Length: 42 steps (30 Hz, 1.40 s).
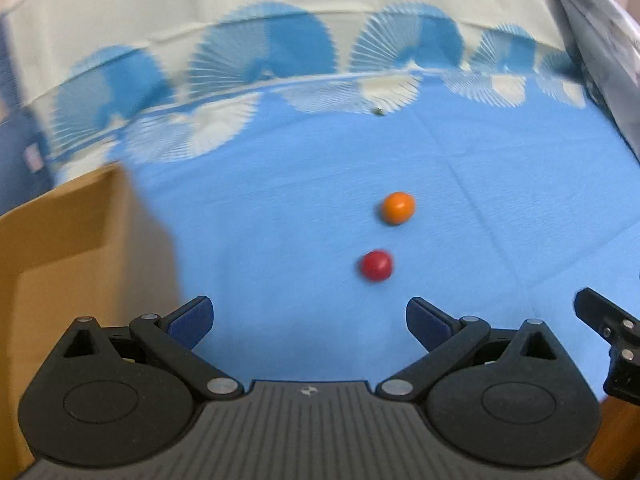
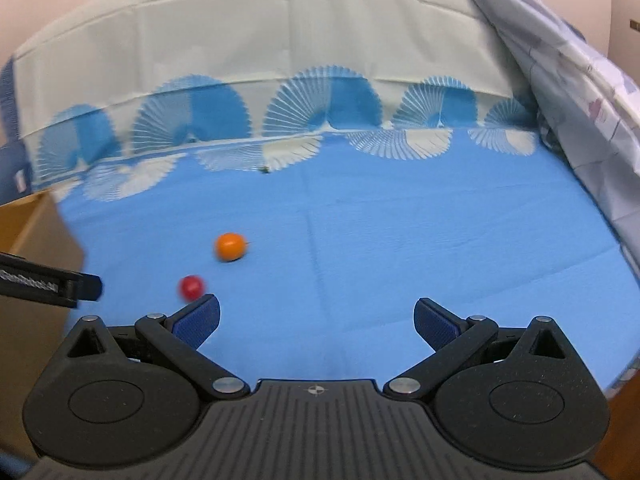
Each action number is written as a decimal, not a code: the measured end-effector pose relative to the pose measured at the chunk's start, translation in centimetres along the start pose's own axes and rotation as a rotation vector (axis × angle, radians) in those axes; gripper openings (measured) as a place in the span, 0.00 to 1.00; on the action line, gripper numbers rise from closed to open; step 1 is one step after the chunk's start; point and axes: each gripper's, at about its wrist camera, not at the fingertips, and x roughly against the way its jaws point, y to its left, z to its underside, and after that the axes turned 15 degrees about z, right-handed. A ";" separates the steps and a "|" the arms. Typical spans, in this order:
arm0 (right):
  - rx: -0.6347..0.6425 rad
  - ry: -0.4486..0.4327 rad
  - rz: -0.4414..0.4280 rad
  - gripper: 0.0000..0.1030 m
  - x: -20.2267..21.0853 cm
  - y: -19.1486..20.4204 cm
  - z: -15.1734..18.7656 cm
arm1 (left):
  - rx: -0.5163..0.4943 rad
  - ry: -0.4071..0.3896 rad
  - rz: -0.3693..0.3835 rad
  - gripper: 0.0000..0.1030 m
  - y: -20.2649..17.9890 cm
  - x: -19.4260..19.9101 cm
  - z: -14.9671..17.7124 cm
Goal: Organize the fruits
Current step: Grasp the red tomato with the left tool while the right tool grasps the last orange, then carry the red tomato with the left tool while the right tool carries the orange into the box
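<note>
An orange fruit (image 1: 397,208) and a smaller red fruit (image 1: 376,265) lie on the blue tablecloth (image 1: 300,208), the red one nearer to me. My left gripper (image 1: 309,320) is open and empty, held above the cloth just short of the red fruit. In the right wrist view the orange fruit (image 2: 230,246) and the red fruit (image 2: 191,287) lie to the front left. My right gripper (image 2: 317,320) is open and empty; the red fruit sits just beyond its left fingertip (image 2: 200,320).
A brown cardboard box (image 1: 60,248) stands at the left, also at the left edge of the right wrist view (image 2: 36,236). A patterned cloth backdrop (image 2: 280,80) rises behind the table. A grey crumpled sheet (image 2: 580,100) hangs at the right. The other gripper shows at each view's edge (image 1: 612,340).
</note>
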 end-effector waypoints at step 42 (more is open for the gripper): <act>0.061 -0.106 -0.361 0.39 -6.1 3.3 -2.5 | 0.084 -0.003 0.114 0.31 3.0 3.4 0.1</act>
